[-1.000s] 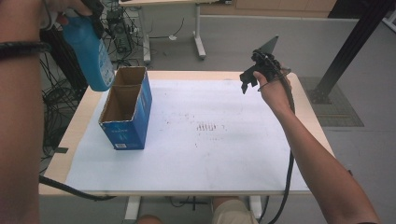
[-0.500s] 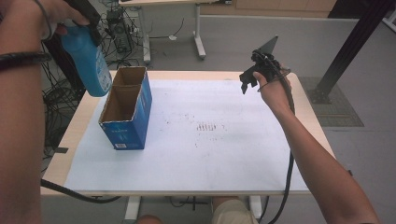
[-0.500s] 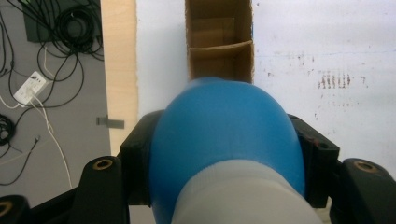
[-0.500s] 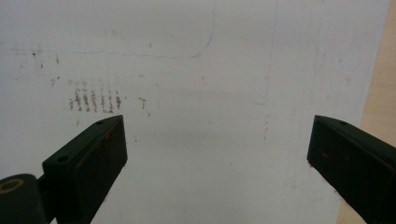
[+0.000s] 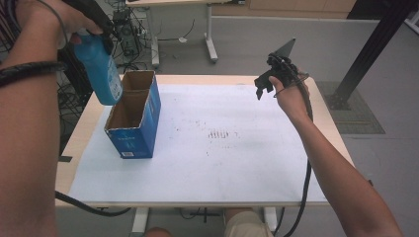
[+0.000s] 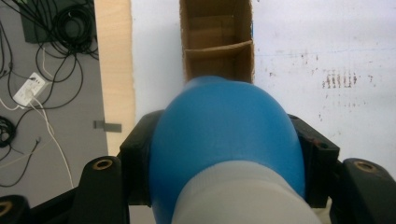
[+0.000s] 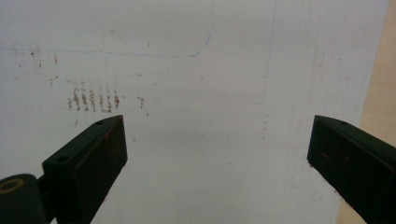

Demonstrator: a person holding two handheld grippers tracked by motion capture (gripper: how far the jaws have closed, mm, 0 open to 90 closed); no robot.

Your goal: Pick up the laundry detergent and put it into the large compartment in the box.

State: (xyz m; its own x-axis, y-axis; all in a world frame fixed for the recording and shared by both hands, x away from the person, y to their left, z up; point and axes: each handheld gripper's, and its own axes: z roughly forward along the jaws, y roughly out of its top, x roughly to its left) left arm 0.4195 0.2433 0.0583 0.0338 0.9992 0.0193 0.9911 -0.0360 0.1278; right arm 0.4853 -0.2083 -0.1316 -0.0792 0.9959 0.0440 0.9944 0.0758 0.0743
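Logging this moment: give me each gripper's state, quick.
Left gripper: closed on the blue bottle, held up over the box.
Right gripper: open, holding nothing, above the table.

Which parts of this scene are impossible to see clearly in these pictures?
- Blue plastic bottle: its base and label, left gripper view, hidden behind its own shoulder.
- Open blue cardboard box: near compartment's floor, left gripper view, covered by the bottle.
- Box print: high view, too small to read.
- Left hand-held gripper: high view, cut by the top edge.
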